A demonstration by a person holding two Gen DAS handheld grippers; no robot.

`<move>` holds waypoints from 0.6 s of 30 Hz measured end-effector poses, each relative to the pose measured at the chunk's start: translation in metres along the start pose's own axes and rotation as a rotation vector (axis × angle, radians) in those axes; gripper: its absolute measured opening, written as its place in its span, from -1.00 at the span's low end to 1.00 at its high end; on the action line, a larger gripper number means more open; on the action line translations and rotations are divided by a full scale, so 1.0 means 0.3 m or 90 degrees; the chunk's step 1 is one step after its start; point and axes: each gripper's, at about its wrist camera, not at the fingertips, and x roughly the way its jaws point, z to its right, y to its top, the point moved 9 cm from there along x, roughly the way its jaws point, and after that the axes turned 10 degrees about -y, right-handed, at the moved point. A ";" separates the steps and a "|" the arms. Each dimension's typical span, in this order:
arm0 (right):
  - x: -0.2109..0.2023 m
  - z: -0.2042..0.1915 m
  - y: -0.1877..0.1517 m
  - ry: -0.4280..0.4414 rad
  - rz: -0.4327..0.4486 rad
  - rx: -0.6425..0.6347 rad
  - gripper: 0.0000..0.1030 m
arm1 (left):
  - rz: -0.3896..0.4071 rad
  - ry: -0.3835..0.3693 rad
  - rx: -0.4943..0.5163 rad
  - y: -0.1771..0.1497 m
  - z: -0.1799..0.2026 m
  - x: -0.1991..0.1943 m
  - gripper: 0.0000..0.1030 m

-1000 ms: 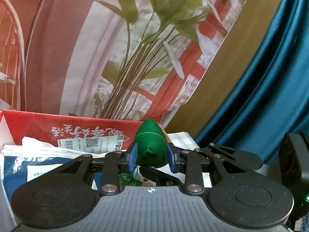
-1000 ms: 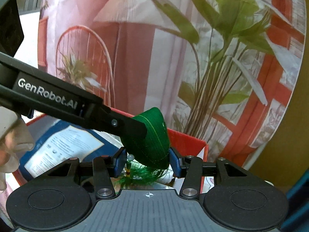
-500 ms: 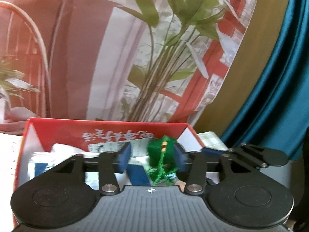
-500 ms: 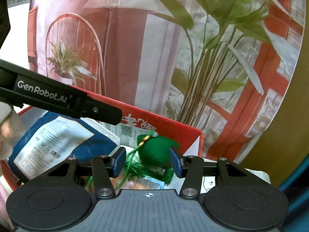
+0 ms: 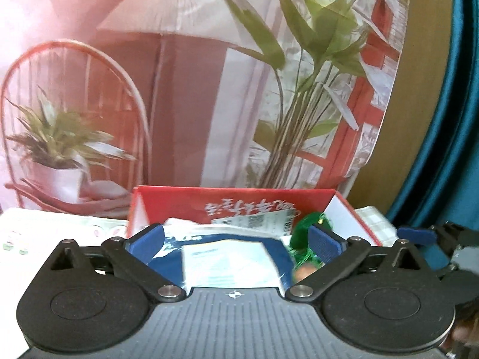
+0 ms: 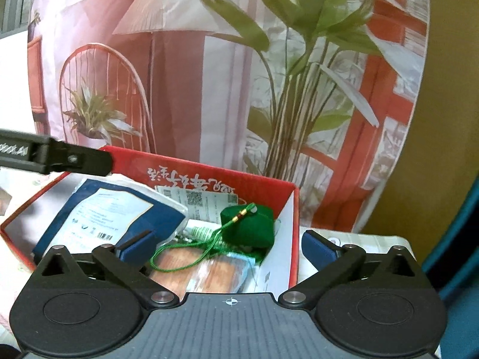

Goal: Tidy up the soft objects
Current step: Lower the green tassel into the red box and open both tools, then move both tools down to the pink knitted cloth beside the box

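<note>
A green soft pouch (image 6: 248,227) with a green cord and tassel lies in the red cardboard box (image 6: 209,176), free of both grippers. My right gripper (image 6: 227,246) hovers over the box's near edge, its jaws opening wide, pads well clear of the pouch. In the left wrist view the pouch (image 5: 307,227) peeks out beside the right fingertip, at the right end of the box (image 5: 239,200). My left gripper (image 5: 236,239) is opening too, with nothing gripped, above a blue packet (image 5: 227,254). One left finger (image 6: 60,157) reaches in from the left edge of the right wrist view.
The box also holds the blue packet (image 6: 110,218), a white labelled sheet (image 6: 206,200) and an orange-brown packet (image 6: 209,272). A large printed bag (image 6: 179,74) with plants and a chair stands right behind the box. A teal curtain (image 5: 443,119) hangs at the right.
Both grippers were shut on the green pouch; they spread wide and let it go, and it dropped into the red box. The left gripper swung left and drew back.
</note>
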 end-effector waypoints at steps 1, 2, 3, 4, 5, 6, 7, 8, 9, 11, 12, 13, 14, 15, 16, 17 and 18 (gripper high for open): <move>-0.012 0.000 -0.006 0.001 -0.001 0.005 0.99 | 0.002 0.005 0.007 -0.007 -0.002 -0.021 1.00; -0.026 -0.001 -0.013 0.002 -0.001 0.012 0.99 | 0.006 0.008 0.010 -0.012 -0.005 -0.041 1.00; -0.038 -0.002 -0.018 0.004 -0.001 0.018 0.99 | 0.010 0.009 0.012 -0.018 -0.008 -0.062 1.00; -0.051 -0.003 -0.024 0.005 0.000 0.024 0.99 | 0.015 0.010 0.014 -0.025 -0.010 -0.085 1.00; -0.062 -0.003 -0.029 0.007 0.001 0.028 0.99 | 0.019 0.013 0.015 -0.033 -0.013 -0.108 1.00; -0.076 -0.004 -0.036 0.007 0.003 0.032 0.99 | 0.021 0.016 0.016 -0.041 -0.016 -0.128 1.00; -0.090 -0.006 -0.042 0.008 0.006 0.035 0.99 | 0.023 0.018 0.017 -0.050 -0.018 -0.148 1.00; -0.105 -0.009 -0.048 0.010 0.010 0.037 0.99 | 0.023 0.019 0.018 -0.060 -0.019 -0.164 1.00; -0.116 -0.011 -0.053 0.011 0.013 0.037 0.99 | 0.023 0.020 0.020 -0.072 -0.020 -0.182 1.00; -0.143 -0.017 -0.065 0.007 0.021 0.038 0.99 | 0.020 0.022 0.023 -0.097 -0.018 -0.208 1.00; -0.154 -0.018 -0.069 0.004 0.025 0.038 0.99 | 0.018 0.024 0.025 -0.111 -0.016 -0.223 1.00; -0.165 -0.019 -0.076 0.001 0.028 0.039 0.99 | 0.016 0.026 0.027 -0.126 -0.014 -0.235 1.00; -0.175 -0.021 -0.083 -0.001 0.029 0.040 0.99 | 0.015 0.027 0.029 -0.139 -0.013 -0.244 1.00; -0.183 -0.023 -0.092 -0.003 0.029 0.043 0.99 | 0.012 0.029 0.030 -0.155 -0.011 -0.254 1.00; -0.191 -0.023 -0.099 -0.002 0.029 0.046 0.99 | 0.010 0.030 0.028 -0.170 -0.011 -0.261 1.00; -0.199 -0.024 -0.107 0.002 0.029 0.051 0.99 | 0.008 0.032 0.026 -0.185 -0.011 -0.269 1.00; -0.208 -0.023 -0.115 0.006 0.030 0.058 0.99 | 0.006 0.032 0.022 -0.202 -0.012 -0.278 1.00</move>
